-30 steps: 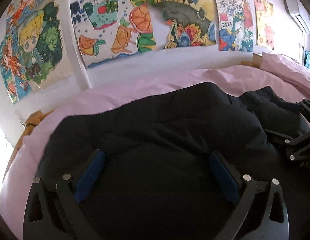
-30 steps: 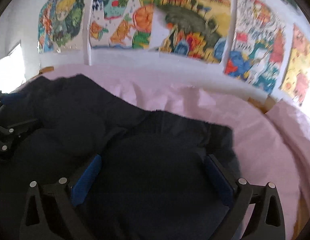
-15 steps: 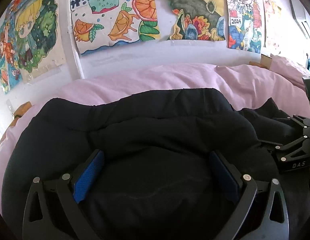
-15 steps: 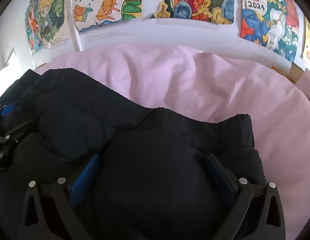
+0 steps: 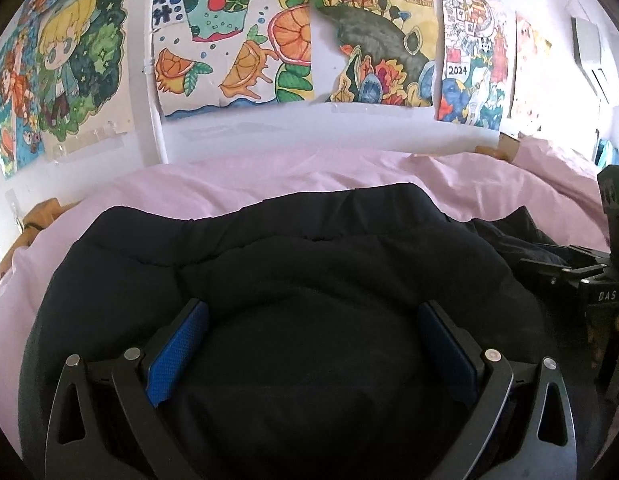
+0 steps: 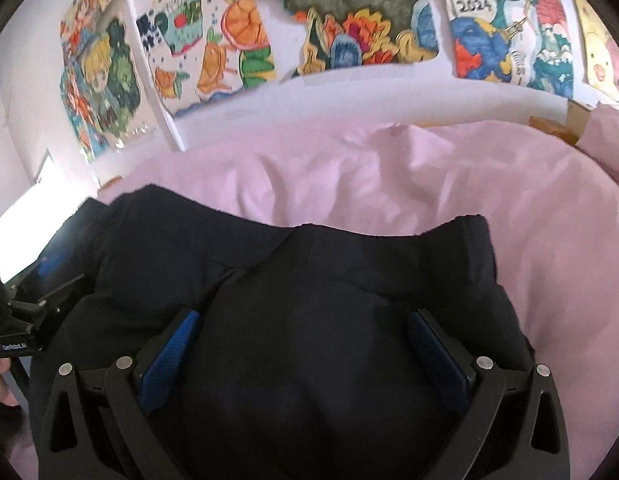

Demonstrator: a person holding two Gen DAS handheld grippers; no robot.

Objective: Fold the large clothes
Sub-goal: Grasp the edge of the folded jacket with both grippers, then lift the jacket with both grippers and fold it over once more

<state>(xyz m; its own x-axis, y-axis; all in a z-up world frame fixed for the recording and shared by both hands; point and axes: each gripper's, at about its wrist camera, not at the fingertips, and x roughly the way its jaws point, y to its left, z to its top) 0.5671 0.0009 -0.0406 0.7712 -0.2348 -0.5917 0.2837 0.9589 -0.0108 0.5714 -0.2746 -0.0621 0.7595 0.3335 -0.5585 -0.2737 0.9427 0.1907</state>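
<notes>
A large black padded garment (image 5: 301,264) lies bunched on a pink bed sheet (image 5: 229,184). My left gripper (image 5: 309,344) is open, its blue-padded fingers spread wide with the black fabric bulging between them. My right gripper (image 6: 305,344) is also open over the garment (image 6: 309,288), fabric filling the gap between its fingers. The right gripper shows at the right edge of the left wrist view (image 5: 581,280); the left gripper shows at the left edge of the right wrist view (image 6: 29,308).
A white wall with several colourful drawings (image 5: 229,40) stands behind the bed. The pink sheet (image 6: 389,176) stretches beyond the garment. A pink pillow (image 6: 605,136) lies at the far right. An air conditioner (image 5: 593,56) hangs at the upper right.
Both grippers have tilted and shifted over the garment; the black fabric now lies flatter with more pink sheet showing beyond it. Both stay open.
</notes>
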